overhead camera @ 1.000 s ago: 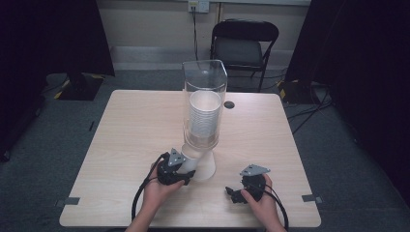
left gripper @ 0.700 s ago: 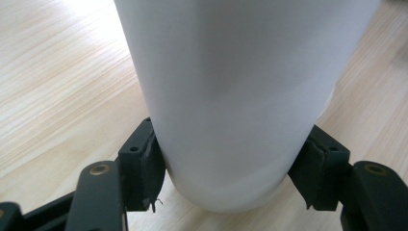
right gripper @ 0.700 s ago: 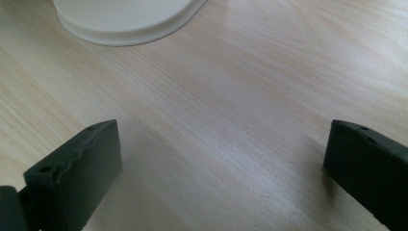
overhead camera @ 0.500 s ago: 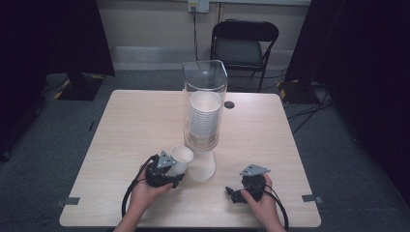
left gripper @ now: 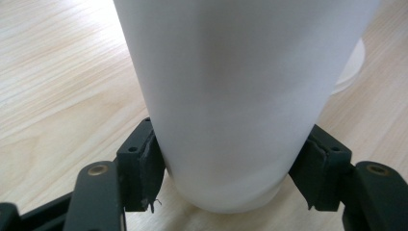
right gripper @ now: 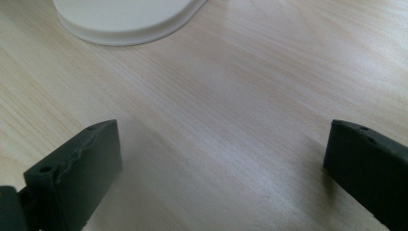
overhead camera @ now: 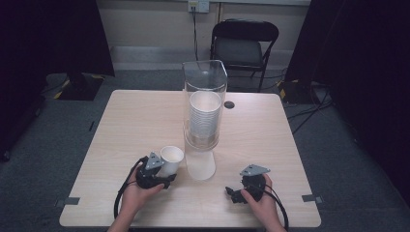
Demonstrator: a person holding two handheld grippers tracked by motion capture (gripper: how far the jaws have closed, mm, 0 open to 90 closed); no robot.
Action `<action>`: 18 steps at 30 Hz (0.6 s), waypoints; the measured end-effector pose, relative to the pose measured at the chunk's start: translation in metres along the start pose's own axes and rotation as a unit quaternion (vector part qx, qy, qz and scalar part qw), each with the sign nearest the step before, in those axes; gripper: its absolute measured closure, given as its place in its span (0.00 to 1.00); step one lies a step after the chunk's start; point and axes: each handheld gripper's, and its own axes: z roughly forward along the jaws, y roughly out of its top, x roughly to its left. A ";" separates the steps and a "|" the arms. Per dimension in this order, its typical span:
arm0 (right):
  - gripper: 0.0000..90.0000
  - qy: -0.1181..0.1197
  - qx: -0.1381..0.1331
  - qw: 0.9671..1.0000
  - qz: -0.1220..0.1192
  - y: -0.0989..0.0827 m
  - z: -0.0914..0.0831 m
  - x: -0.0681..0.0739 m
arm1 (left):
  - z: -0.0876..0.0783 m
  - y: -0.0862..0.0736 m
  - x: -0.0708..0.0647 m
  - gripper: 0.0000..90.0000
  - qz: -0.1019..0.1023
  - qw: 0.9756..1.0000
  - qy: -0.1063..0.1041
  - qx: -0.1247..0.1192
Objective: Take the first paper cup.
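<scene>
My left gripper is shut on a white paper cup, held tilted just above the table, left of the dispenser's white base. In the left gripper view both pads press the cup near its bottom. The clear dispenser tube stands at the table's middle with a stack of white cups inside. My right gripper rests on the table near the front right, open, with bare wood between its jaws. The dispenser's base lies ahead of it.
The wooden table has free room left and right of the dispenser. A small dark disc lies behind the tube. A black folding chair stands past the far edge. Cables trail from both grippers toward the near edge.
My left gripper has moved left and slightly toward the near edge, away from the dispenser's base, bringing the white cup into sight with it. The right hand has kept still.
</scene>
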 end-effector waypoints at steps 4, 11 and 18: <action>0.00 0.000 0.000 1.000 0.000 0.000 0.000 0.000 | -0.001 -0.004 0.004 0.38 -0.013 1.000 0.000 -0.007; 0.00 0.000 0.000 1.000 0.000 0.000 0.000 0.000 | -0.001 -0.010 0.009 0.38 -0.018 1.000 0.003 -0.008; 0.00 0.000 0.000 1.000 0.000 0.000 0.000 0.000 | -0.001 -0.013 0.011 0.38 -0.023 1.000 0.002 -0.003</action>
